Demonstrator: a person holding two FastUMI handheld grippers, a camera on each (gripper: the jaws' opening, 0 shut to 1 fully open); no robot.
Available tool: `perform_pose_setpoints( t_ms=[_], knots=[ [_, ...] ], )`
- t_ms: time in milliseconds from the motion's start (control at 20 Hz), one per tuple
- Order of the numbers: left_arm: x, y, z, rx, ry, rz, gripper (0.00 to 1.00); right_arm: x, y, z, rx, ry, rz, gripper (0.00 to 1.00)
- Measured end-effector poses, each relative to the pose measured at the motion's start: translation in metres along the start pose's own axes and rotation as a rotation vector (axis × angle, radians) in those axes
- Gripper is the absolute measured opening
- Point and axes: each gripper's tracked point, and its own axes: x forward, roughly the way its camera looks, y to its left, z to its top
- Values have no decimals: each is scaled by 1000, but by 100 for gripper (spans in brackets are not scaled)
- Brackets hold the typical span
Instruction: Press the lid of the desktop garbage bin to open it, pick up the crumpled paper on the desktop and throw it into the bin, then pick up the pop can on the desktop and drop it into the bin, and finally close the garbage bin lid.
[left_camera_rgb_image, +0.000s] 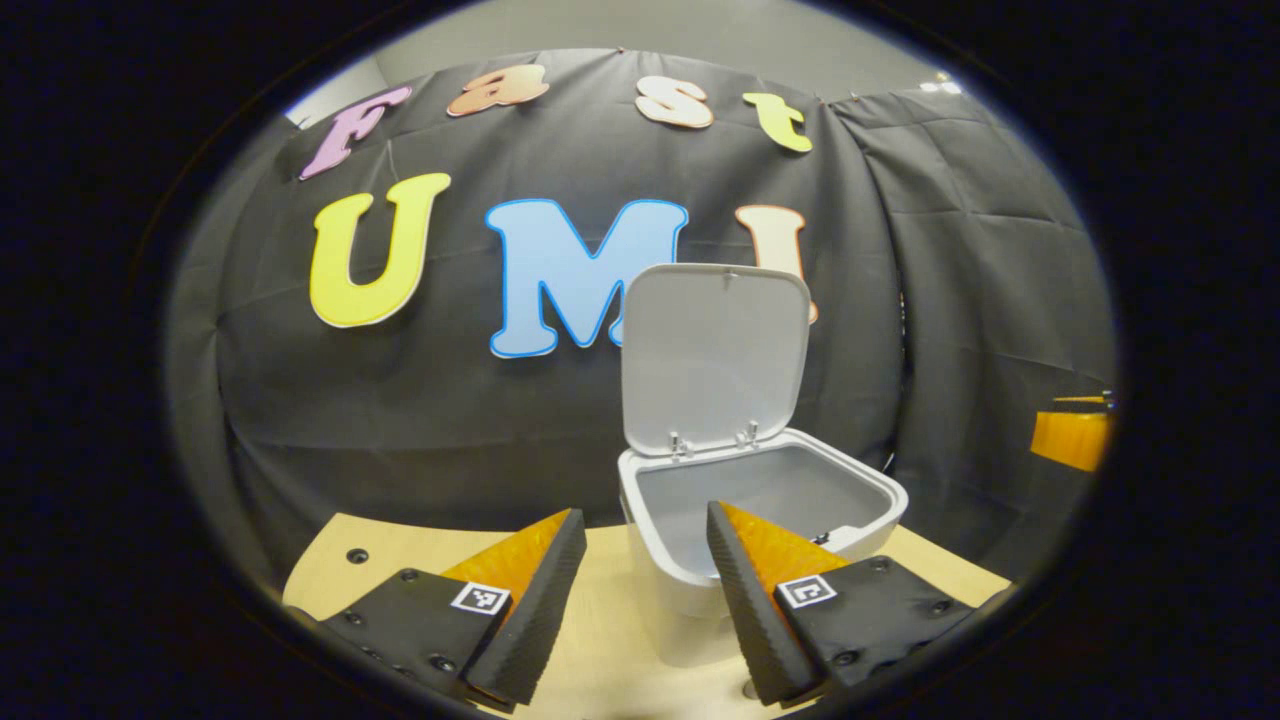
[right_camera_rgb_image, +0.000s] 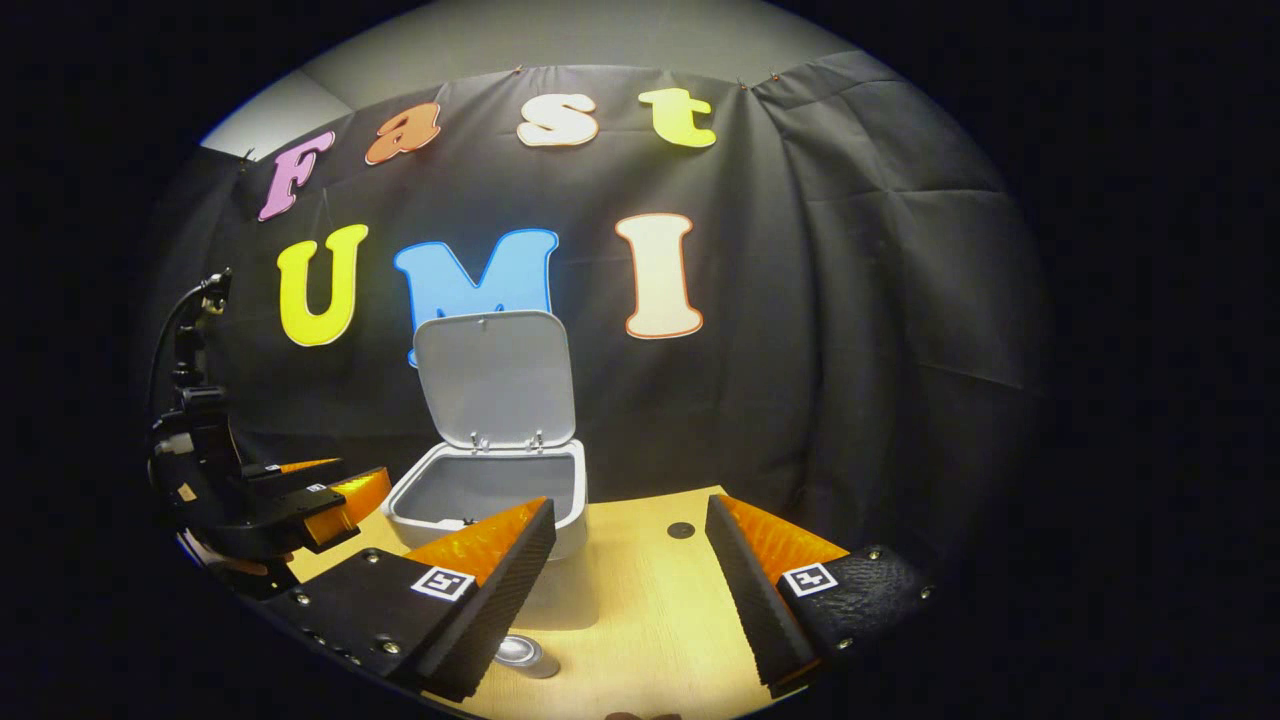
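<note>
The white desktop bin (left_camera_rgb_image: 682, 585) stands on the wooden table with its lid (left_camera_rgb_image: 715, 350) raised upright at the back. My left gripper (left_camera_rgb_image: 645, 512) is open with nothing between its fingers, and it hovers just in front of the bin's mouth. In the right gripper view the bin (right_camera_rgb_image: 412, 515) sits left of centre, lid (right_camera_rgb_image: 495, 380) up. My right gripper (right_camera_rgb_image: 630, 502) is open and holds nothing. The pop can (right_camera_rgb_image: 525, 655) lies on the table low down, beside that gripper's left finger. The left gripper (right_camera_rgb_image: 330, 482) hangs to the left of the bin.
The light wooden table (right_camera_rgb_image: 640, 610) runs back to the black cloth wall. A small round dark hole (right_camera_rgb_image: 681, 530) sits in the tabletop right of the bin. An orange part of the right gripper (left_camera_rgb_image: 1070, 440) shows at the far right edge.
</note>
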Motion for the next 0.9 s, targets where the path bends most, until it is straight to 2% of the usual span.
perform_pose_setpoints(
  t_ms=[200,550,900],
  knots=[
    [-8,21,3,1,-7,45,96,9,18,-14,-12,31,49,96],
    [-27,56,8,5,-20,128,96,22,50,-56,-31,123,135,96],
    [-51,89,15,1,-32,192,96,29,77,-115,-70,250,207,96]
  ],
)
